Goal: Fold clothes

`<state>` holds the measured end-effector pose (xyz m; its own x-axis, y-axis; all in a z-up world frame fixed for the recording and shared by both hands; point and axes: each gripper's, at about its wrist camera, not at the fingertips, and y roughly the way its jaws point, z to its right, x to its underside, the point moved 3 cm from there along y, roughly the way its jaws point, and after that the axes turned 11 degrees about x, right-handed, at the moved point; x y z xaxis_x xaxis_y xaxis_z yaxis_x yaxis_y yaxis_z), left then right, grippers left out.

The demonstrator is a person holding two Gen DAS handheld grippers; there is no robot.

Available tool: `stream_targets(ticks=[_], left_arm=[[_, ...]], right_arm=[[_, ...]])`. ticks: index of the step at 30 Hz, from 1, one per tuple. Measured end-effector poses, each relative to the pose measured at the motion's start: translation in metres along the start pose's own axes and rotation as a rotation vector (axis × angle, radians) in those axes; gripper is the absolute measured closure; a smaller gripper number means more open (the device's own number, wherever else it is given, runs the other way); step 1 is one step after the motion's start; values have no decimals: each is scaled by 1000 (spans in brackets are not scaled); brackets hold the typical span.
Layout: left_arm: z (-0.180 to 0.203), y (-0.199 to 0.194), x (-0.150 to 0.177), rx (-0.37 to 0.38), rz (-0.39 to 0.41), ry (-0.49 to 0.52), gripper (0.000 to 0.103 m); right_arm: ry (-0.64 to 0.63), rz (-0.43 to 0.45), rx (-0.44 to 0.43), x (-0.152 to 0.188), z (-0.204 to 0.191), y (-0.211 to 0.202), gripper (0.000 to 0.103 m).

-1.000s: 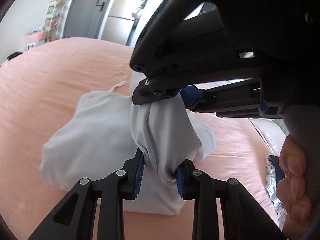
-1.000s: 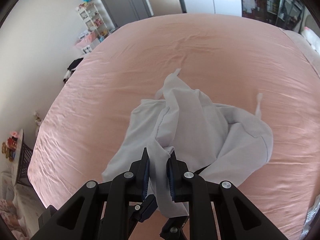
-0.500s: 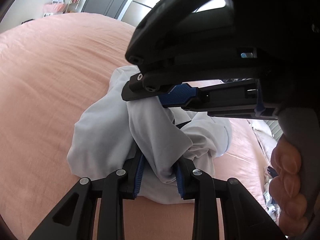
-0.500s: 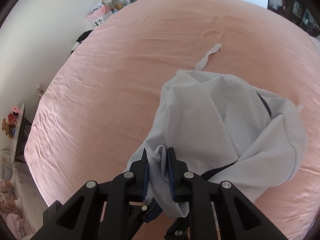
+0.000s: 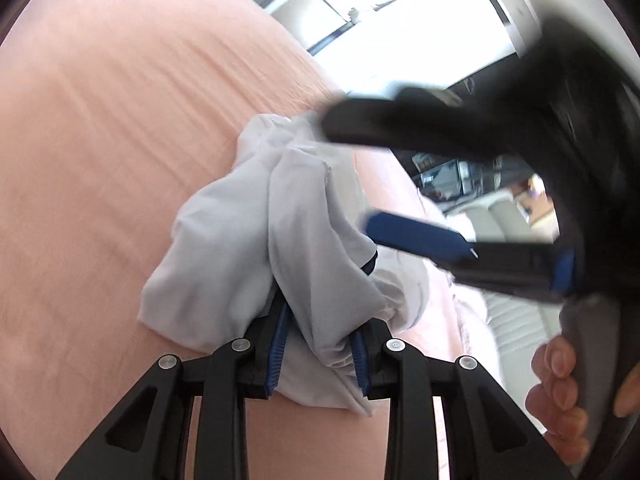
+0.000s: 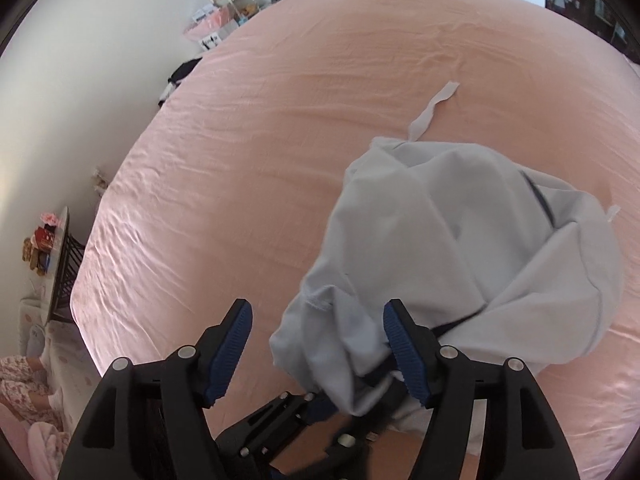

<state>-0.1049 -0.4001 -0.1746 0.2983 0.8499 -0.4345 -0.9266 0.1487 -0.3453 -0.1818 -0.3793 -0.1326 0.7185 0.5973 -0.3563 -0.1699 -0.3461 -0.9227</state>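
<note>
Both wrist views close, facing down; share garment (image 5: 256, 240).

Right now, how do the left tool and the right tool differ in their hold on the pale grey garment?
The left tool is shut on a bunched fold of the pale grey garment; the right tool is open, its jaws wide apart. Cloth fills the gap between the left tool's pads, while beside the right tool it only drapes by one pad, unpinched. Both have blue pads and hang over the pink bedsheet.
</note>
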Motion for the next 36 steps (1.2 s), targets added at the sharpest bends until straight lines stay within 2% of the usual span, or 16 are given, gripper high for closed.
stream_targets(ticks=[2, 4, 6, 8, 9, 12, 13, 16, 21, 25, 30, 36], left_arm=[[9, -3, -4, -60, 13, 50, 74], [26, -9, -5, -133, 20, 138, 63], [42, -14, -8, -172, 28, 206, 36], [46, -9, -18, -170, 36, 228, 23], [51, -13, -18, -170, 41, 241, 21], [42, -3, -28, -202, 50, 303, 19], [32, 16, -30, -210, 40, 333, 19], [11, 17, -38, -229, -23, 440, 18], [32, 16, -18, -301, -114, 677, 18], [47, 44, -9, -325, -222, 865, 17], [49, 86, 7, -412, -394, 1065, 16], [44, 112, 21, -442, -529, 1168, 16]], right_arm=[[25, 21, -2, 1, 10, -11, 31], [59, 39, -3, 4, 24, -22, 30], [107, 53, -1, 10, 46, -33, 29], [155, 67, 2, 16, 67, -43, 29], [179, 74, 3, 19, 77, -48, 29], [252, 94, 6, 28, 109, -63, 29], [278, 101, 1, 32, 119, -65, 29], [386, 113, -22, 49, 154, -64, 29], [588, 52, -112, 83, 200, -33, 28], [715, 29, -172, 109, 226, -9, 28], [828, 19, -240, 127, 246, 13, 28], [886, 46, -300, 130, 253, 19, 28]])
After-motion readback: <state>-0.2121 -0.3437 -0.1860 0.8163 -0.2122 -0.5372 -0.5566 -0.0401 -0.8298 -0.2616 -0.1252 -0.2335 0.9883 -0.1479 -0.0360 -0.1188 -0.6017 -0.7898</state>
